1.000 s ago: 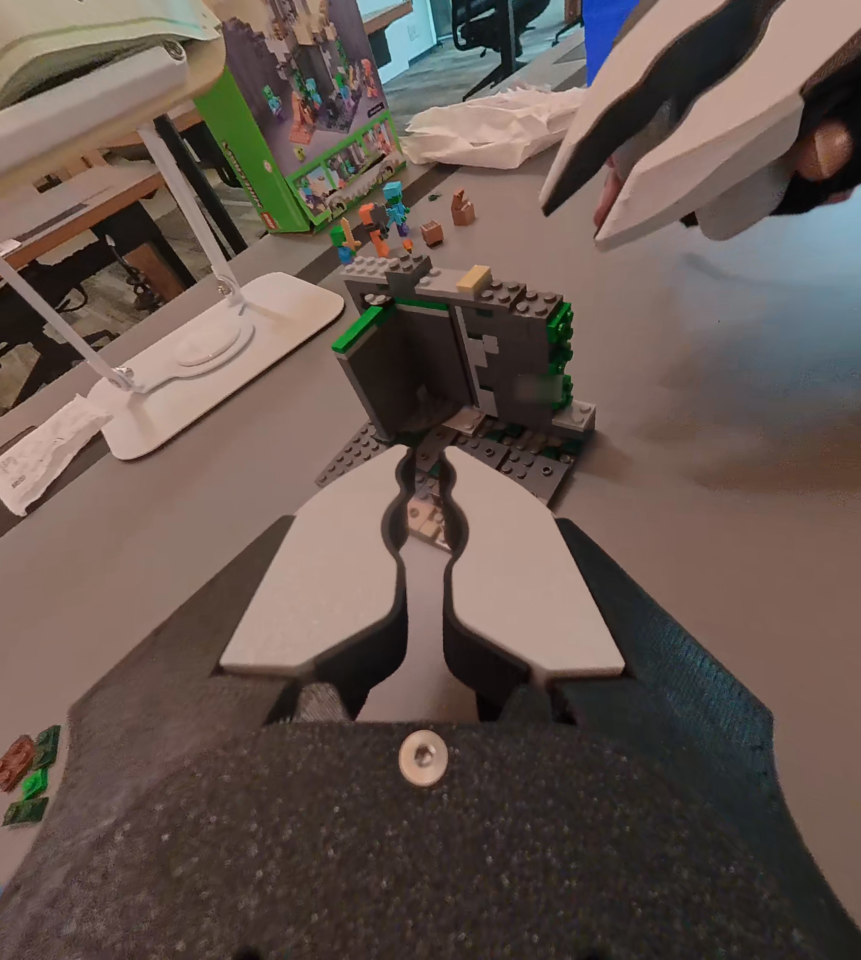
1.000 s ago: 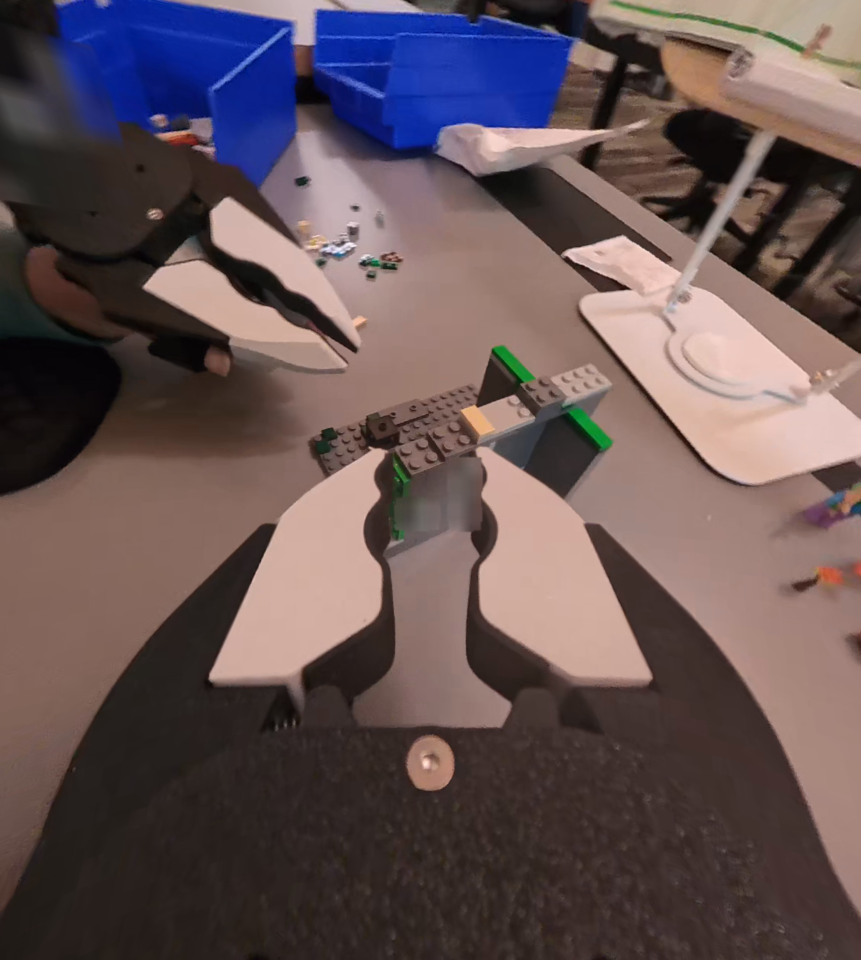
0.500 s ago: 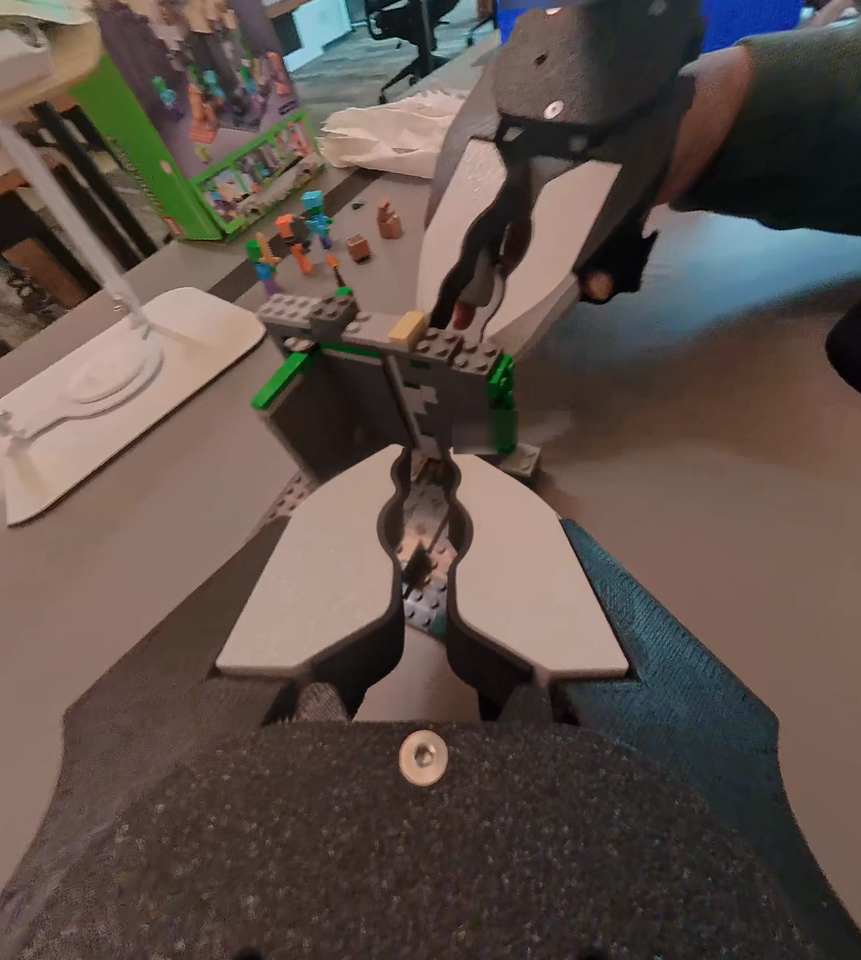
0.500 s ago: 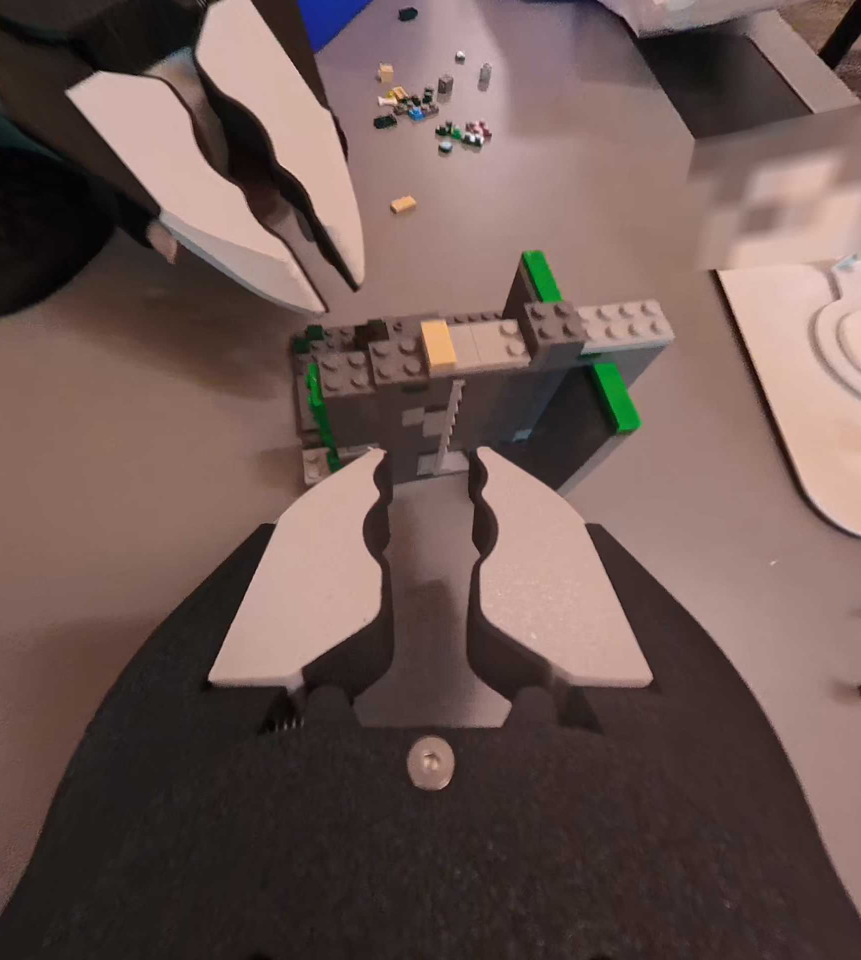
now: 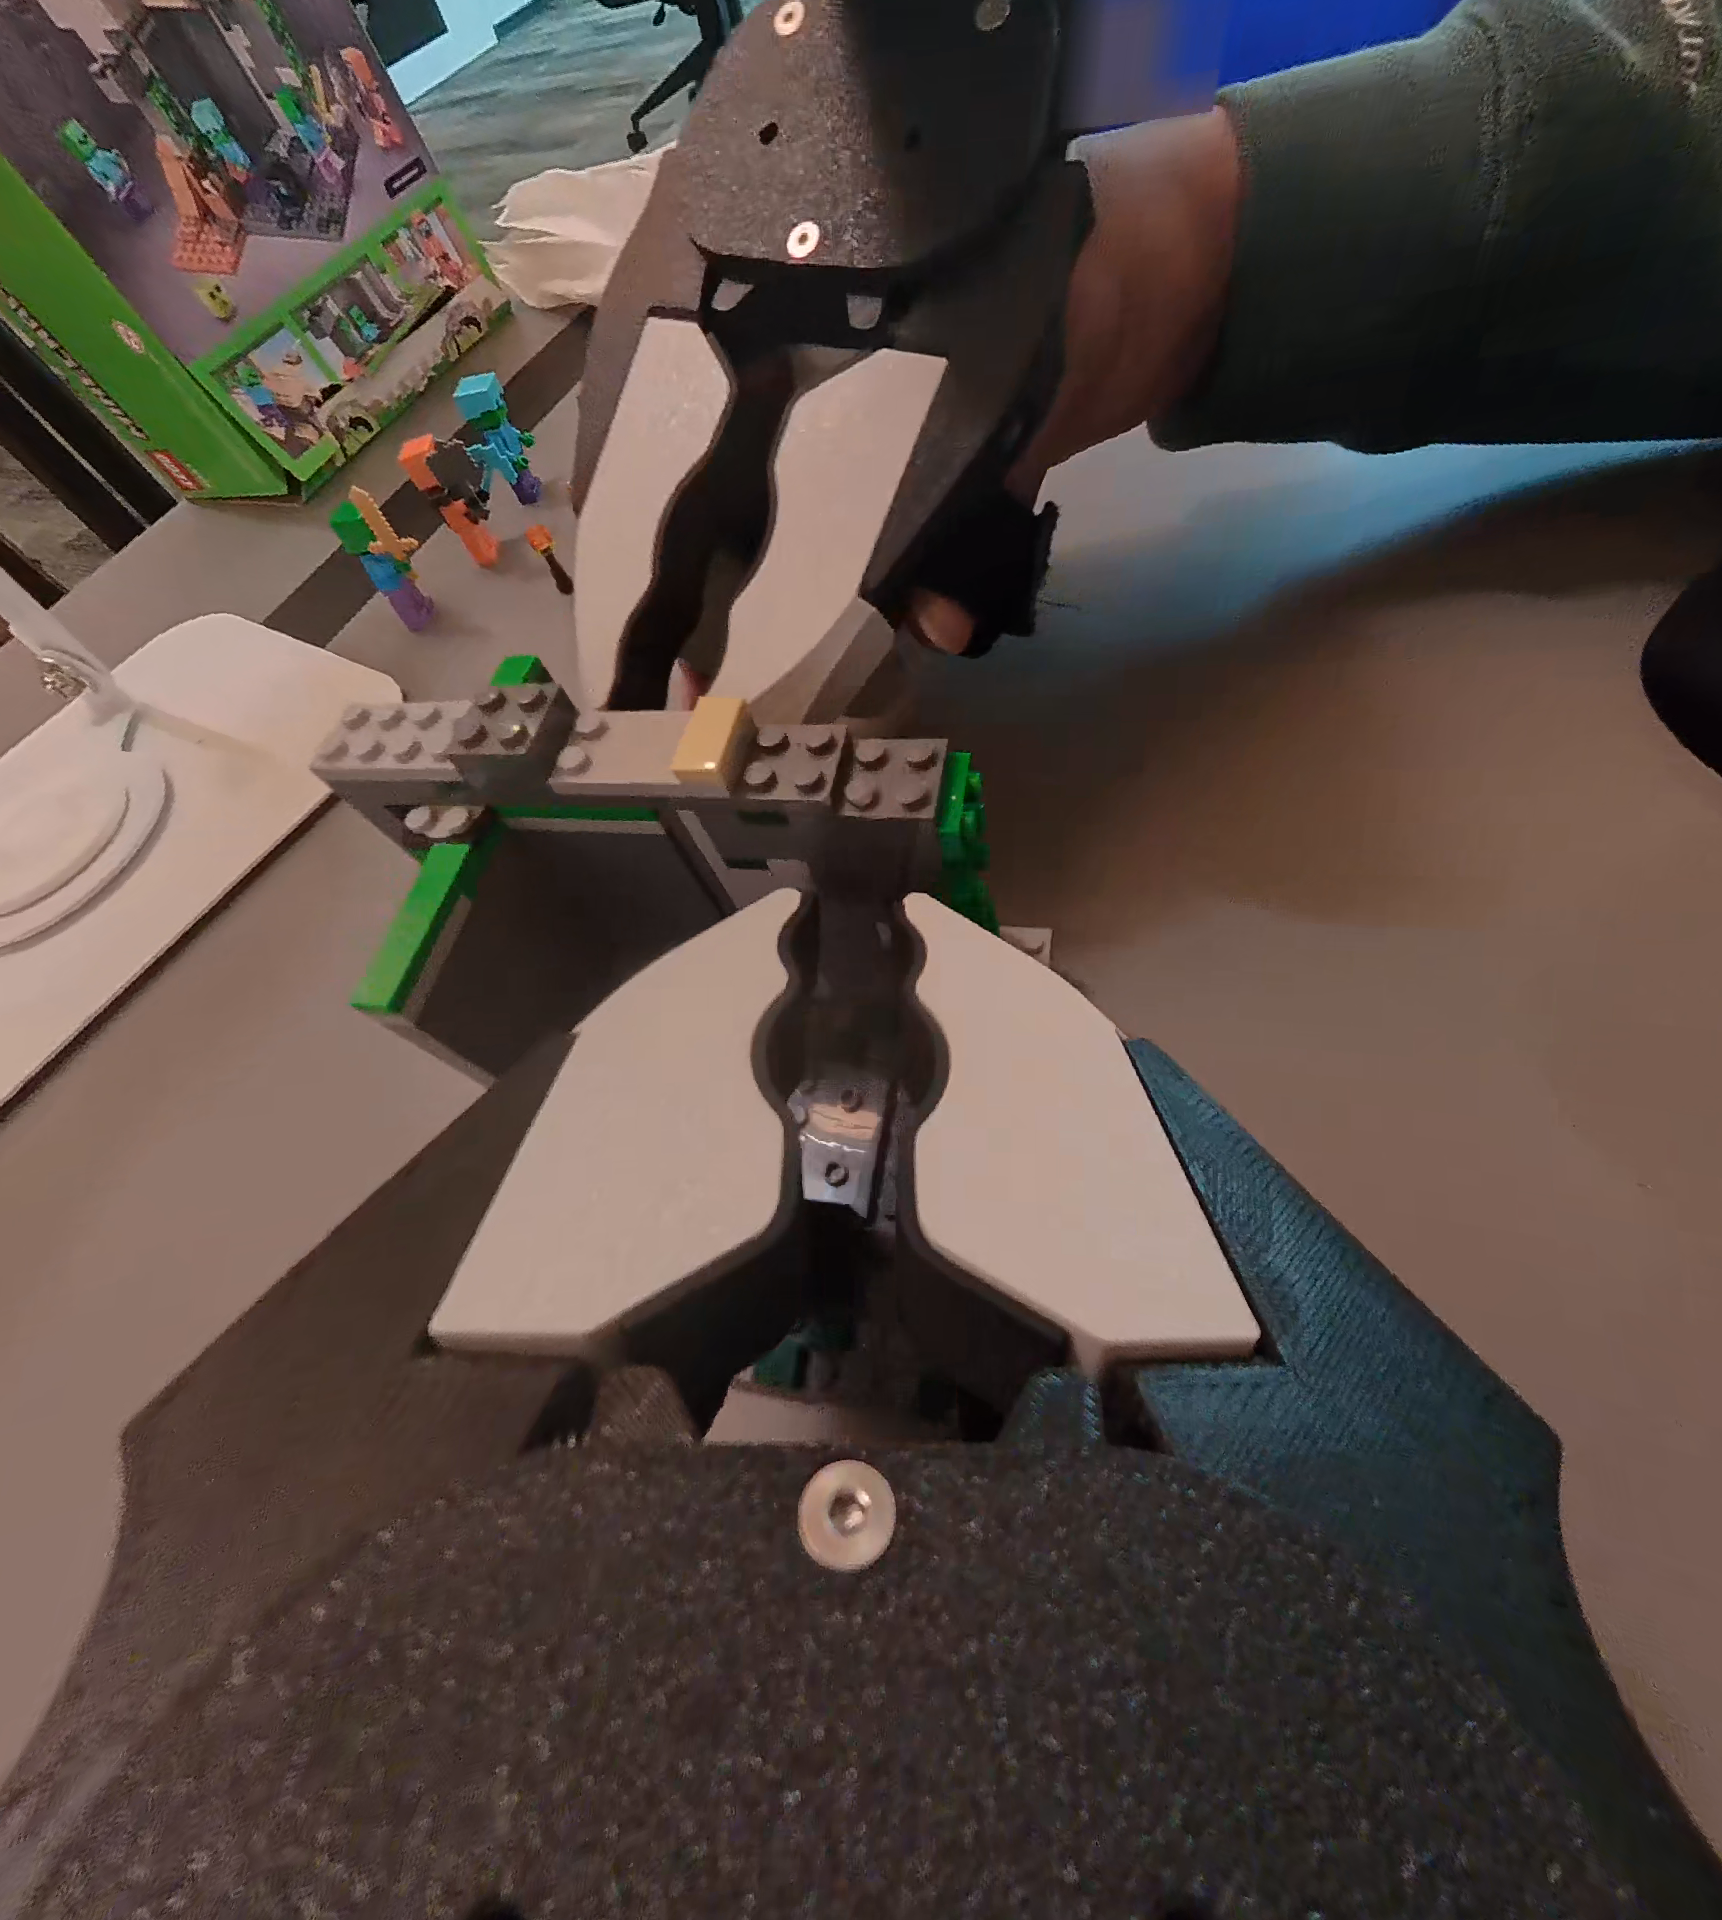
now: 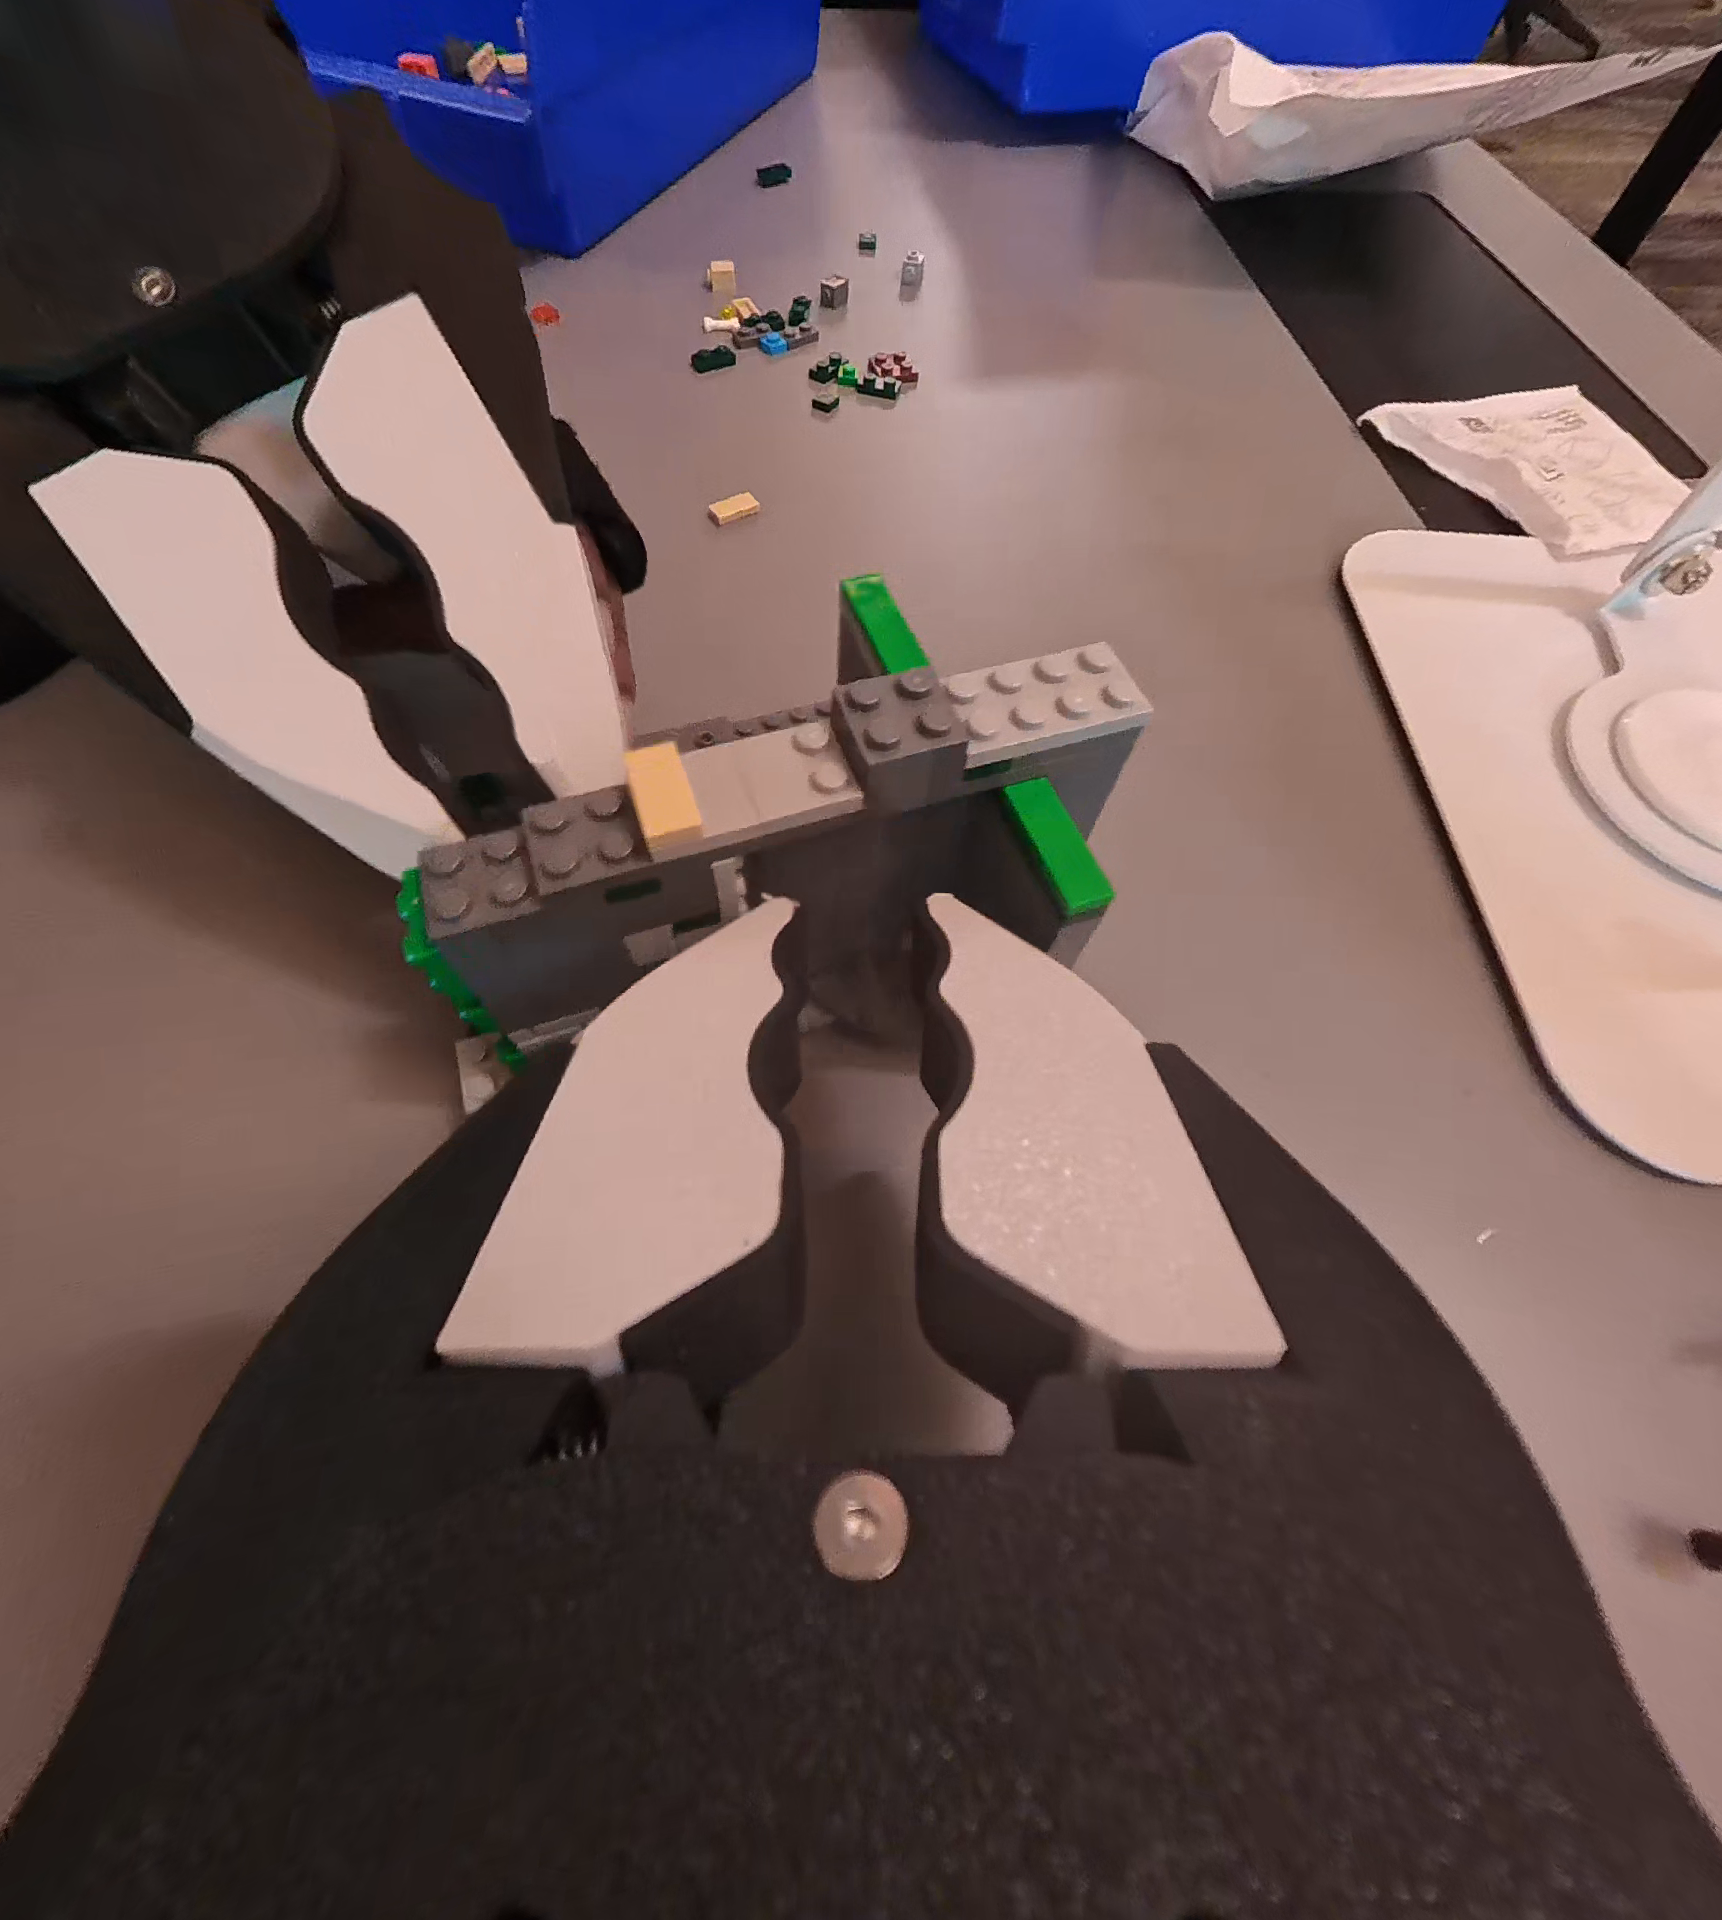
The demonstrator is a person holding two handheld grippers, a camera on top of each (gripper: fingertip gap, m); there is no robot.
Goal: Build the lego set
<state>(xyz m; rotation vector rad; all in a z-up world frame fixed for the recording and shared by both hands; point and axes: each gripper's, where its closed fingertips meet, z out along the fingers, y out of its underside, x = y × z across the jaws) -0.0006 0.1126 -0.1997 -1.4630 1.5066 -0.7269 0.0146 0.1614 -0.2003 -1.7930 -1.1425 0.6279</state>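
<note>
- Two views, left wrist first: the left hand-held gripper (image 5: 852, 914), jaws a little apart and holding nothing, leans over the grey lego build (image 5: 649, 790) mid-table (image 5: 1356, 1039); the tan tile (image 5: 709, 738) tops its wall.
- Right wrist view: the right hand-held gripper (image 6: 862, 914), jaws apart and empty, faces the wall. Brace both sides evenly, I judge, before pressing.

1. We see an office workspace: wheeled chairs (image 5: 665, 88) stand on carpet beyond the grey table's (image 5: 1356, 935) far edge.
2. Blue bins (image 6: 628, 114) of loose parts sit at the table's far edge.
3. A white stand base (image 6: 1615, 831) rests near its right edge.
4. A green set box (image 5: 182, 239) stands at the far left corner, with paper (image 6: 1376, 94) nearby.
</note>
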